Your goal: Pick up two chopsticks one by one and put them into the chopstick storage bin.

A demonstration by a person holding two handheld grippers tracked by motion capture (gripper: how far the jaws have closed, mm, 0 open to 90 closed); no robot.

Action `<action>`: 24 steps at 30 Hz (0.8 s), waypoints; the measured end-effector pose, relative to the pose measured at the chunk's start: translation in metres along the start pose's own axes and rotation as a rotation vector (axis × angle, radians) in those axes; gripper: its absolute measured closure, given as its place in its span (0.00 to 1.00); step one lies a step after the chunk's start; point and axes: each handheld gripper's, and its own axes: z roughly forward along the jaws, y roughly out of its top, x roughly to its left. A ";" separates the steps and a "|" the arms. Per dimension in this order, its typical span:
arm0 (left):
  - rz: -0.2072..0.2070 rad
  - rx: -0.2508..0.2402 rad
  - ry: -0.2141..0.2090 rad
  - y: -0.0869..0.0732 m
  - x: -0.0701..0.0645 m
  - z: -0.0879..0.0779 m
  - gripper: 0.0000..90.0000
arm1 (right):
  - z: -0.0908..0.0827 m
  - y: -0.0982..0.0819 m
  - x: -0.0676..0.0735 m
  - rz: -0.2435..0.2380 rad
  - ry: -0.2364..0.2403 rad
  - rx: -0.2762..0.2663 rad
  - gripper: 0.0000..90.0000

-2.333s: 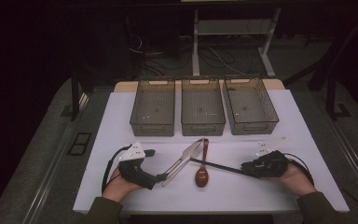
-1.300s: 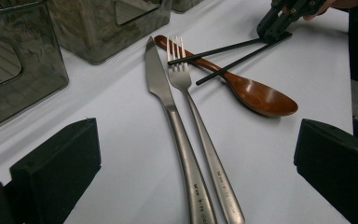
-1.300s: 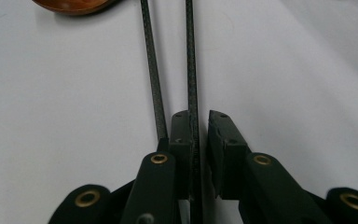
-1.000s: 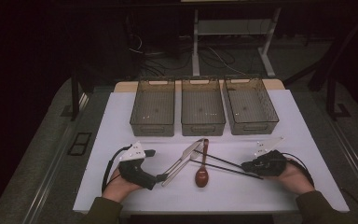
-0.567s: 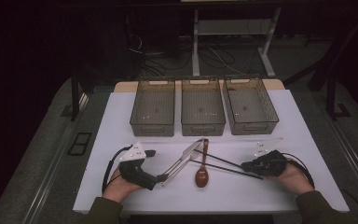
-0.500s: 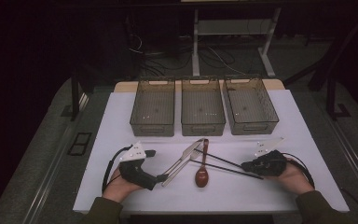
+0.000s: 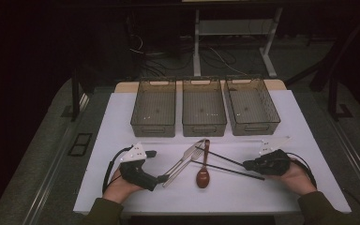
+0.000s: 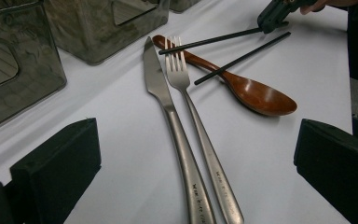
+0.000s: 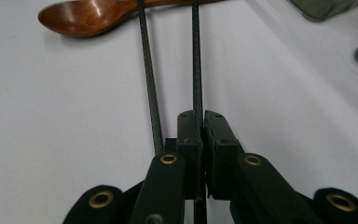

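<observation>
Taking the wooden spoon (image 7: 203, 172) as the landmark: the white mat (image 7: 122, 122) to its left is bare up to the knife (image 7: 180, 165) and fork (image 7: 190, 157), which lie side by side just beside it and block a low sweep from that side. To its right, two black chopsticks (image 7: 225, 165) slant across its handle and bar the way; one is pinched in the right gripper (image 7: 249, 165). Beyond the spoon, three bins (image 7: 204, 124) stand in a row (a wall along the far edge), with a narrow open strip between them and the cutlery. Nearer than the spoon's bowl the mat lies free between the left gripper (image 7: 161, 178) and the right.
</observation>
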 end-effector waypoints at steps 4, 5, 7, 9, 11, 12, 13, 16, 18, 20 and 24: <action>0.000 0.002 0.000 0.000 0.000 0.000 0.00 | -0.005 0.001 -0.001 0.006 0.004 -0.032 0.94; 0.000 0.002 0.000 0.000 0.000 0.000 0.00 | -0.006 0.001 -0.001 0.008 0.004 -0.044 0.94; 0.001 0.002 0.000 0.000 0.000 0.000 0.00 | -0.009 0.002 -0.001 0.016 0.011 -0.067 0.94; 0.001 0.002 -0.001 0.000 0.000 0.000 0.00 | -0.012 0.002 -0.001 0.022 0.017 -0.080 0.94; 0.003 0.001 0.000 0.000 0.000 0.001 0.00 | -0.014 0.002 -0.001 0.027 0.022 -0.088 0.94; 0.003 0.001 -0.001 0.000 0.000 0.001 0.00 | -0.014 0.002 -0.002 0.026 0.025 -0.091 0.94; 0.003 0.000 -0.001 0.000 0.000 0.001 0.00 | -0.015 0.002 -0.001 0.028 0.023 -0.094 0.94; 0.004 -0.001 0.000 0.000 0.000 0.001 0.00 | -0.016 0.004 -0.001 0.034 0.029 -0.100 0.94; 0.005 -0.001 0.003 -0.001 0.000 0.001 0.00 | -0.017 0.005 -0.001 0.040 0.034 -0.102 0.94; -0.002 -0.006 0.003 -0.001 0.001 0.001 0.00 | -0.019 0.008 -0.001 0.038 0.034 -0.110 0.94; -0.011 -0.011 0.004 -0.002 0.001 0.001 0.00 | -0.022 0.013 -0.001 0.054 0.036 -0.131 0.94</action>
